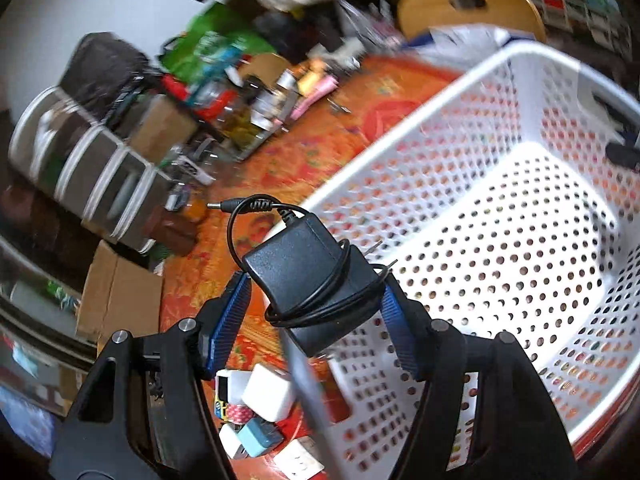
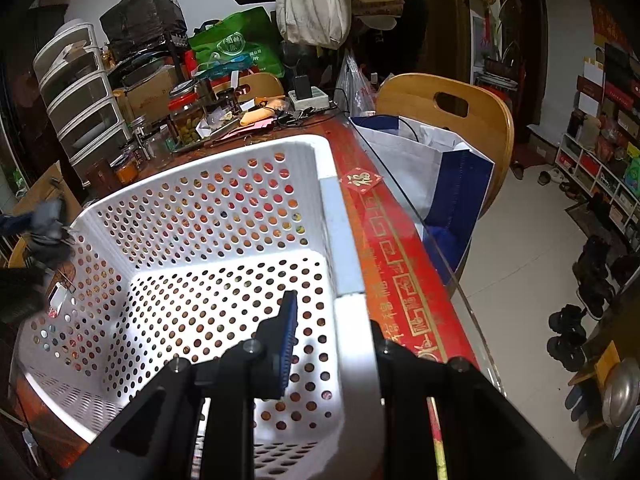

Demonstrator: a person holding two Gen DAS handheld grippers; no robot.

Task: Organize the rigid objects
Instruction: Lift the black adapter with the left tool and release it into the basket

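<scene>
My left gripper (image 1: 316, 292) is shut on a black power adapter (image 1: 308, 276) with its cord wound around it, held above the table just outside the near rim of the white perforated basket (image 1: 500, 216). Several small white and blue chargers (image 1: 264, 412) lie on the red tablecloth below the gripper. My right gripper (image 2: 332, 332) straddles the basket's right rim (image 2: 348, 276), with one blue-padded finger (image 2: 286, 344) inside the basket and the other outside, closed against the wall. The basket's inside shows nothing in it. The left gripper with the adapter appears blurred at the left edge of the right wrist view (image 2: 48, 224).
Jars, boxes, a green bag (image 2: 236, 44) and a plastic drawer unit (image 2: 76, 92) crowd the table's far side. A wooden chair (image 2: 448, 116) with a white-and-blue bag (image 2: 440, 168) stands beside the table's right edge. Shoes and shelves line the floor at right.
</scene>
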